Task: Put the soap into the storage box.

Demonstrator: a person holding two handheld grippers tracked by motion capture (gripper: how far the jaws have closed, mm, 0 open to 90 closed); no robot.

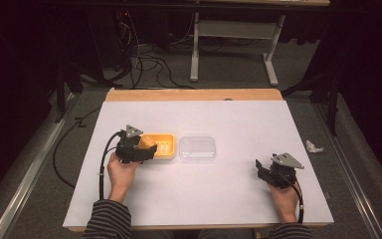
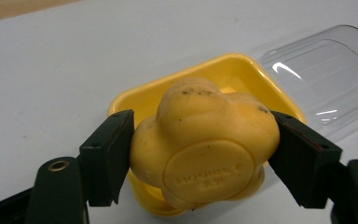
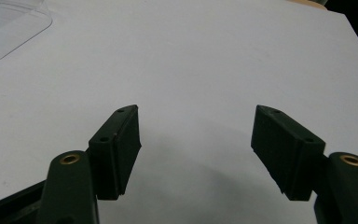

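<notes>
From the high view, the left claw [image 1: 146, 145] holds a yellow rubber toy [image 1: 148, 142] over the yellow tray [image 1: 165, 147] on the table [image 1: 204, 189]; a clear lid [image 1: 197, 149] lies beside the tray.

The left gripper view shows the jaws pinching the toy's sides. It looks light, soft and smooth, best squeezed at its widest part. Its embossed base stamp is unreadable.

In the right gripper view, the right claw [image 3: 196, 149] gapes wide, empty.

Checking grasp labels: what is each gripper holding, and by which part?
The left gripper is shut on the yellow rubber duck, pinched across its body's two sides above the yellow tray. The right gripper is open, holding nothing.
</notes>
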